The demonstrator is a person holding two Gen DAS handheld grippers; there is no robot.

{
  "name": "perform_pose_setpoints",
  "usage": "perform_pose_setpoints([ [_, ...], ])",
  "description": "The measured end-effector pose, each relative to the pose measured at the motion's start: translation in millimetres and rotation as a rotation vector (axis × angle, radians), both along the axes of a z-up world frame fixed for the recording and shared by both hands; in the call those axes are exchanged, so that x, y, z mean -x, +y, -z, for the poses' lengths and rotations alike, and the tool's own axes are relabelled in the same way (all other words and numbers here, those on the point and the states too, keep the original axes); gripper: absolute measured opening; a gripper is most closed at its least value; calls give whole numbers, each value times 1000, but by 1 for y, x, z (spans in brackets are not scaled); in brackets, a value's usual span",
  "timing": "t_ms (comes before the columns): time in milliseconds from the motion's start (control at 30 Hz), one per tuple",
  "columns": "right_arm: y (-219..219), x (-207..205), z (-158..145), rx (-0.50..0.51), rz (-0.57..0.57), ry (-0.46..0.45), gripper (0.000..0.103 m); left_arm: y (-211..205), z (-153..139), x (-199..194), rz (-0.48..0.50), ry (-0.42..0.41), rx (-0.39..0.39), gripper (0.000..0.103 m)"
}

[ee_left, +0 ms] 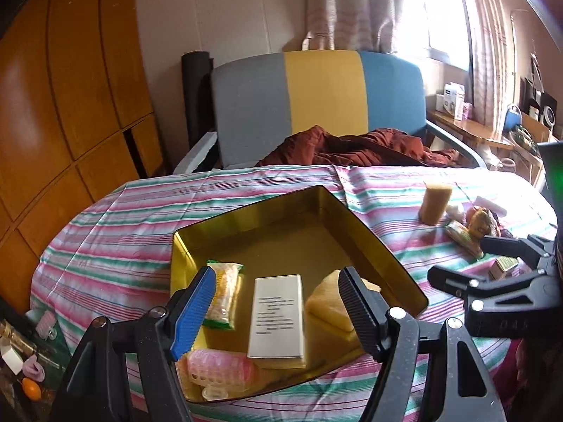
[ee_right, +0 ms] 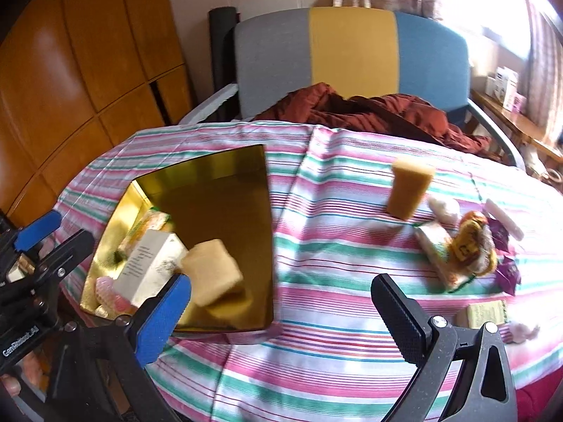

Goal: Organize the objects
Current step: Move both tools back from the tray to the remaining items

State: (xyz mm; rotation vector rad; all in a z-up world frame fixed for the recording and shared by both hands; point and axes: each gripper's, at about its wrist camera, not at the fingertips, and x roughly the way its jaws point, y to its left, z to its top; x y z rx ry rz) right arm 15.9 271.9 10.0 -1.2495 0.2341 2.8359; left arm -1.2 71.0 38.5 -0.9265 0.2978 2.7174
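Gold tin tray [ee_left: 373,242] on the striped tablecloth [ee_right: 334,281], toward the table's left edge. It holds a white box [ee_left: 276,316], a tan sponge block [ee_left: 329,304], a green-edged snack packet [ee_left: 223,293] and a pink hair roller [ee_left: 220,369].

Upright tan sponge [ee_right: 410,186] and a cluster of wrapped snacks [ee_right: 471,246] lie toward the right edge.

Left gripper [ee_left: 278,313]: wide open, empty, over the tray.

Right gripper [ee_right: 281,316]: wide open, empty.

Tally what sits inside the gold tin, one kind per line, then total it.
Tan sponge block: 1
White box with printed text: 1
Green-and-yellow snack packet: 1
Pink hair roller: 1
Total in the gold tin: 4
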Motion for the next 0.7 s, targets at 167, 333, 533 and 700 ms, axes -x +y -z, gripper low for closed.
perform_pose_setpoints([
  [167, 35, -6, 1, 3, 75, 0, 103, 17, 0, -2, 41, 1, 23, 73],
  [333, 76, -11, 2, -20, 154, -12, 103, 35, 2, -4, 88, -13, 31, 73],
  [533, 143, -18, 2, -67, 296, -27, 103, 56, 4, 3, 174, -78, -22, 73],
  [700, 206, -24, 7, -83, 446, -39, 103, 81, 12, 8, 231, -143, -38, 73],
])
